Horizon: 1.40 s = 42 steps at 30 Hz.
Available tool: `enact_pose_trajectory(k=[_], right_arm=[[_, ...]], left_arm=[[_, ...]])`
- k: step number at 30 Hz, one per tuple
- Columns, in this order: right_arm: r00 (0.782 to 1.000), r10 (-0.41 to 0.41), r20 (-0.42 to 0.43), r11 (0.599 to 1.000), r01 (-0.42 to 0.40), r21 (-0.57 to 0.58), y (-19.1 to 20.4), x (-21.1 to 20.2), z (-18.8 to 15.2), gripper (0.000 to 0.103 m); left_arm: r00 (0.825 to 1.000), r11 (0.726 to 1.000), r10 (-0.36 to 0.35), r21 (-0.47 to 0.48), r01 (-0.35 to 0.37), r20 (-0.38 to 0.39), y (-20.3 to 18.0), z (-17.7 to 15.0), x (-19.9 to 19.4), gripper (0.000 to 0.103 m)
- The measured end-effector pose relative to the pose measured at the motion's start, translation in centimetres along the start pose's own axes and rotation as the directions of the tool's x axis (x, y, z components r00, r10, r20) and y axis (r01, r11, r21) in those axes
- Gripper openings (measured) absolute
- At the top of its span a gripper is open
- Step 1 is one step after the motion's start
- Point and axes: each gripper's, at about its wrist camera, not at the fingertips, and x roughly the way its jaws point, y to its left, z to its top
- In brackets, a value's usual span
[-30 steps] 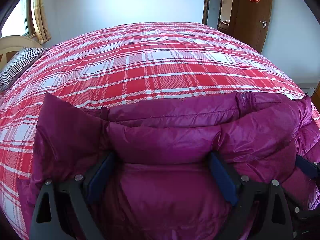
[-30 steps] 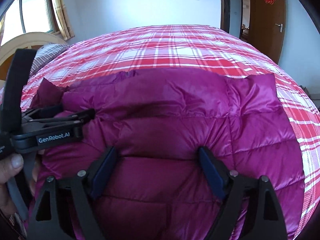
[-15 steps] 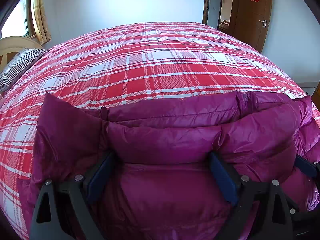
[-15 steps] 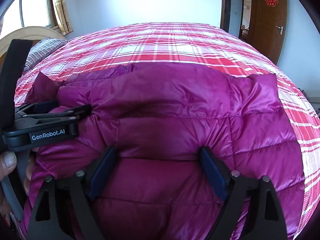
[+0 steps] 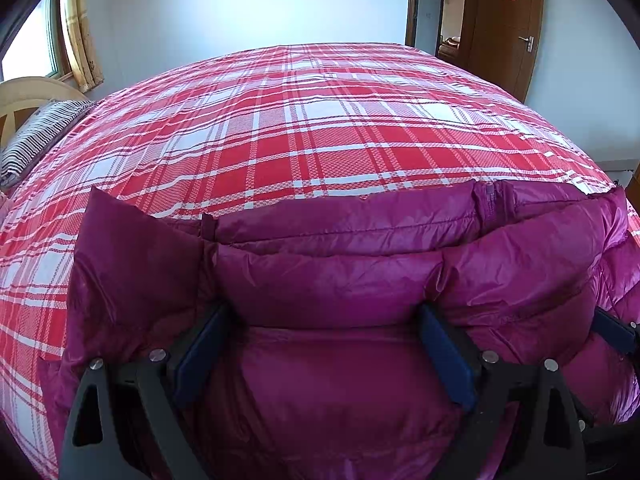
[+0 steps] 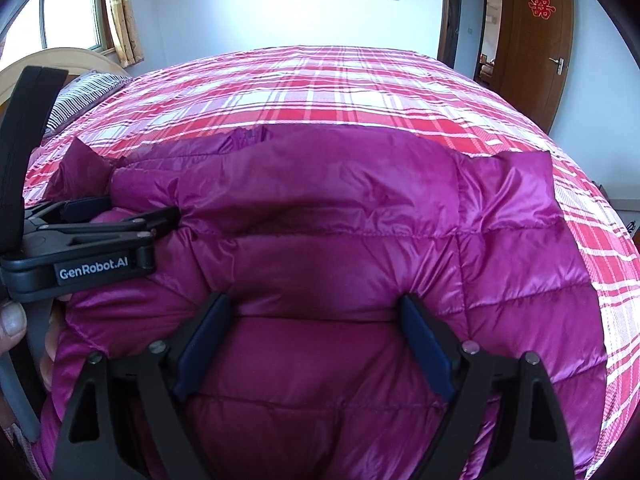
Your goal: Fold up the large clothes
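Both tongs are spread wide and pushed down into a puffy magenta down jacket (image 5: pixel 328 284): the left tongs (image 5: pixel 324 344) and the right tongs (image 6: pixel 312 332) each have a bulge of quilted fabric between their blue pads, and whether those pads squeeze it or only rest against it I cannot tell. That jacket lies folded directly under and ahead of both tongs on a bed with a red plaid sheet (image 5: pixel 320 128) stretching beyond them. Left tongs also show at the left edge of the right wrist view, their tips sunk in the jacket's side.
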Motion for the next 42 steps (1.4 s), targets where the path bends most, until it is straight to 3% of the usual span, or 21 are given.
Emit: enact_pose_trajectory(k=[5, 13, 20, 29, 35, 42], right_arm=[[1.000, -0.016, 0.000, 1.000, 0.016, -0.008, 0.2, 0.1, 0.0, 0.089], [1.000, -0.022, 0.004, 1.000, 0.022, -0.009, 0.5, 0.2, -0.1, 0.089], [1.000, -0.022, 0.005, 1.000, 0.022, -0.011, 0.5, 0.3, -0.1, 0.090], [1.000, -0.023, 0.006, 1.000, 0.023, -0.012, 0.6, 0.3, -0.1, 0.090], [1.000, -0.025, 0.013, 1.000, 0.025, -0.011, 0.6, 0.2, -0.2, 0.090], [1.000, -0.028, 0.014, 1.000, 0.028, -0.013, 0.7, 0.2, -0.2, 0.090]], left_arm=[[1.000, 1.000, -0.008, 0.006, 0.008, -0.009, 0.0, 0.2, -0.3, 0.094], [0.999, 0.998, 0.040, 0.052, -0.039, -0.005, 0.3, -0.3, -2.7, 0.094], [0.998, 0.995, 0.053, 0.084, -0.055, 0.027, 1.5, -1.4, -7.5, 0.094], [0.994, 0.998, 0.049, -0.034, -0.046, 0.096, 8.1, -6.1, -14.6, 0.094], [0.999, 0.979, -0.037, -0.198, 0.041, 0.025, 12.8, -11.7, -14.6, 0.094], [0.974, 0.934, -0.208, -0.276, 0.226, 0.092, 12.8, -12.7, -13.5, 0.093]])
